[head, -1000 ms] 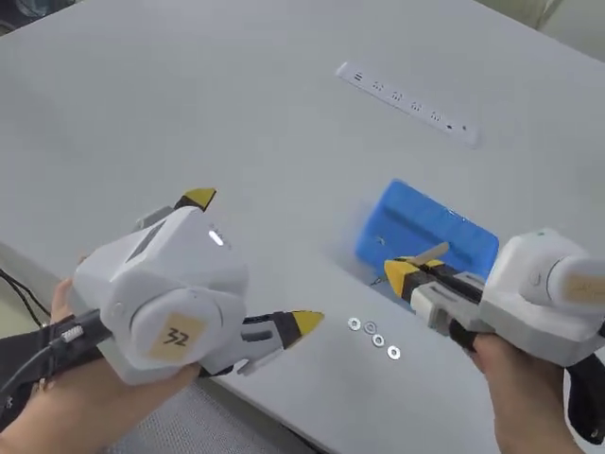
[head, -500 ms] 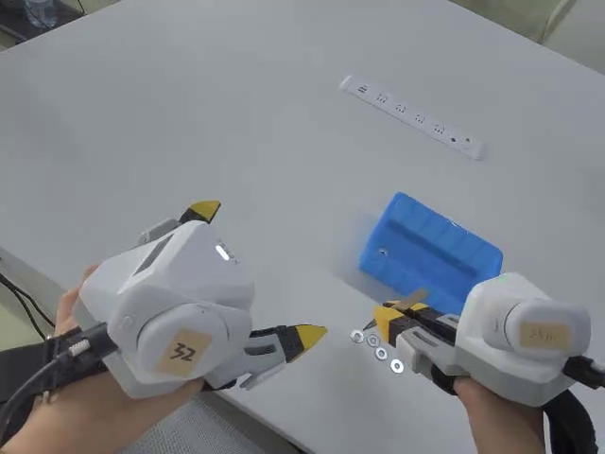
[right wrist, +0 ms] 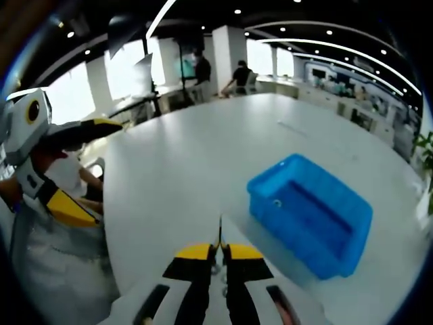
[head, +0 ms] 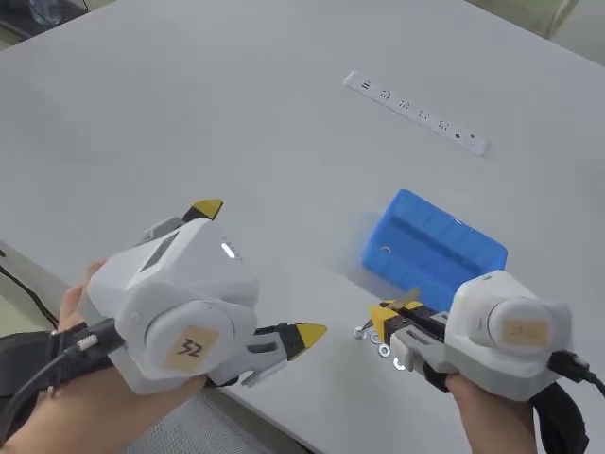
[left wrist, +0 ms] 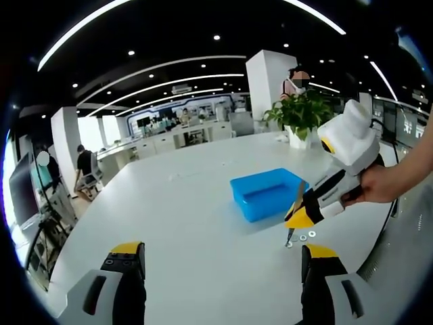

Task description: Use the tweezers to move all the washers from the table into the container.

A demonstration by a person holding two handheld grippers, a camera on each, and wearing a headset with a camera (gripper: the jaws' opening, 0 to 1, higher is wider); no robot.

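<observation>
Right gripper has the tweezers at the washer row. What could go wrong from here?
1. The washers lie near the table edge; a slipping tip of the tweezers might flick one off.
2. They sit close together, so the right gripper may nudge neighbours or pinch two.
3. The blue container is unheld; a bump might shift it.

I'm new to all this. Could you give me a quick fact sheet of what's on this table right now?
table: pale grey
blue tub: open top, one small ring inside, likely a washer
washers: a few on the table, beside the tub
right gripper: shut on tweezers, their tips down by the washers
left gripper: open, holding nothing
power strip: white, past the tub
</observation>
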